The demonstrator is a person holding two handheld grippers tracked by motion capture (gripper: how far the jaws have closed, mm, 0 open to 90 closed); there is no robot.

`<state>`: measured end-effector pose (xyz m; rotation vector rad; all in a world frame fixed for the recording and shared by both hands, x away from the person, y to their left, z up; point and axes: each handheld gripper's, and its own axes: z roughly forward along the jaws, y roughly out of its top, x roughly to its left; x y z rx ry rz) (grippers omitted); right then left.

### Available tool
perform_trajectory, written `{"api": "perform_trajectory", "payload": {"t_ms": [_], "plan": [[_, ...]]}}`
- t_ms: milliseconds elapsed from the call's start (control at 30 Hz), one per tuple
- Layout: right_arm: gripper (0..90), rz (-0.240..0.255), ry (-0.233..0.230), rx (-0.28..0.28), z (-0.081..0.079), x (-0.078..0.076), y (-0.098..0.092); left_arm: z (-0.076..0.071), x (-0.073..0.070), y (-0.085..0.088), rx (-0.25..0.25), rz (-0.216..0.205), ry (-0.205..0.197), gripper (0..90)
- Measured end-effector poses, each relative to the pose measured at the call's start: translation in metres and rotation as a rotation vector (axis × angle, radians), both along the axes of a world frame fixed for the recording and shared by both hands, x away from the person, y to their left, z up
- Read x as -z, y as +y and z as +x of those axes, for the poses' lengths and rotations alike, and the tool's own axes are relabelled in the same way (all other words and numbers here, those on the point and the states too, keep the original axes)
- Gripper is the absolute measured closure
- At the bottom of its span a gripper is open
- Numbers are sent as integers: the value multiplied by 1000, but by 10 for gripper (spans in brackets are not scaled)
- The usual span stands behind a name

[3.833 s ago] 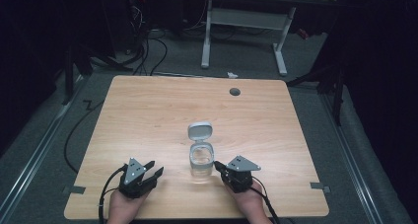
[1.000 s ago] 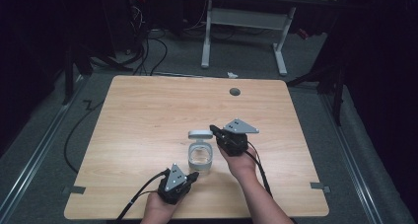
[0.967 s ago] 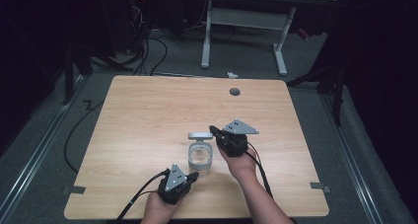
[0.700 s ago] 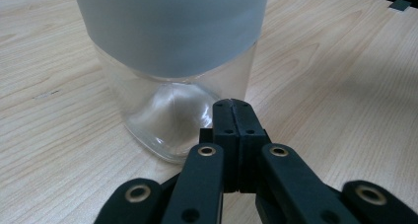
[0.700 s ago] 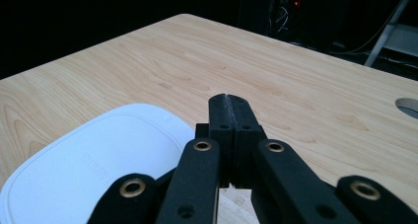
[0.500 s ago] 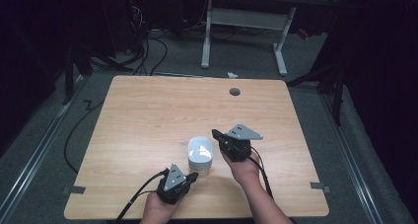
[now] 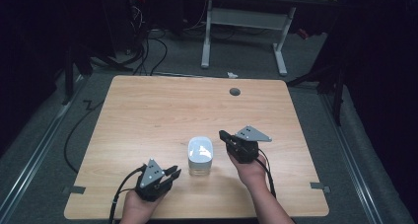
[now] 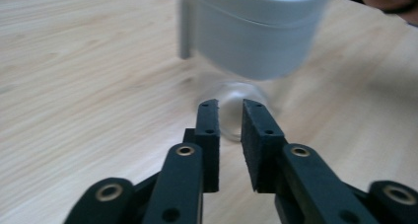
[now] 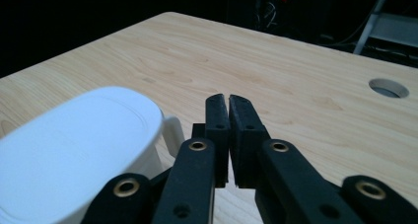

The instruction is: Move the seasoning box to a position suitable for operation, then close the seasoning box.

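On the table (image 7: 148,110), left claw (image 7: 172,173) slightly apart beside white-lidded jar (image 7: 200,155); right claw (image 7: 223,135) pressed together

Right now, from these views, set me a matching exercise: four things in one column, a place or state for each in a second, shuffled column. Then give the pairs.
Things:
1. white lid
2. left gripper
3. right gripper
4. round hole

Places or states:
A. jaws pressed together, beside the lid's tab
B. in the table top near its far edge
C. closed down on the clear container
D. jaws slightly apart, pointing at the container's clear base

Pairs: 1-C, 2-D, 3-A, 4-B
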<state>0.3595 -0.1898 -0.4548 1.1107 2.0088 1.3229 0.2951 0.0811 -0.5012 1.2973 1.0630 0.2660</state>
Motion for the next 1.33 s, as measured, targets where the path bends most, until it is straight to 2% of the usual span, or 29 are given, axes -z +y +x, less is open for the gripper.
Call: {"api": "perform_trajectory", "payload": {"t_ms": [33,67,200,267,300,367,467,500,533,567,600,633,667,700,767,800,833,867,933,1000,1067,1133,1333], "plan": [[856,0,0,0,0,0,0,0,0,0,0,0,0,737],[835,-7,10,8,0,3,-5,6,-1,9,-29,-2,0,718],[792,0,29,26,1,8,-15,16,2,23,-86,-9,11,682],[709,-10,34,41,1,10,-19,20,4,27,-107,1,11,660],[709,-10,34,41,1,10,-19,20,4,27,-107,1,11,646],[550,-29,53,74,-1,16,-30,27,8,33,-144,6,23,624],[459,-41,73,117,-5,27,-49,32,11,44,-187,24,20,594],[459,-41,73,117,-5,27,-49,32,11,44,-187,24,20,585],[423,-53,82,163,-10,37,-69,36,16,53,-223,46,22,578],[423,-53,82,163,-10,37,-69,36,16,53,-223,46,22,574],[401,-82,84,210,-17,47,-88,39,23,65,-269,64,39,573],[401,-82,84,210,-17,47,-88,39,23,65,-269,64,39,573],[386,-94,79,256,-30,53,-107,40,25,76,-303,48,60,573],[382,-90,76,274,-37,54,-113,40,25,76,-303,48,60,572],[369,-90,55,317,-53,58,-127,39,24,88,-346,29,61,566],[369,-90,55,317,-53,58,-127,39,24,88,-346,29,61,564],[363,-42,51,334,-66,62,-138,36,24,91,-355,23,61,564],[355,-28,61,330,-68,62,-140,35,23,91,-355,23,60,562],[348,-39,52,315,-65,62,-140,33,23,89,-354,37,45,553],[346,-52,60,320,-61,63,-139,32,23,87,-355,33,41,549],[351,-38,62,319,-61,64,-138,31,25,85,-349,33,48,548],[352,-51,62,314,-61,65,-136,32,27,84,-343,40,58,547],[326,-61,87,314,-60,68,-137,34,26,83,-333,31,51,545]]}}
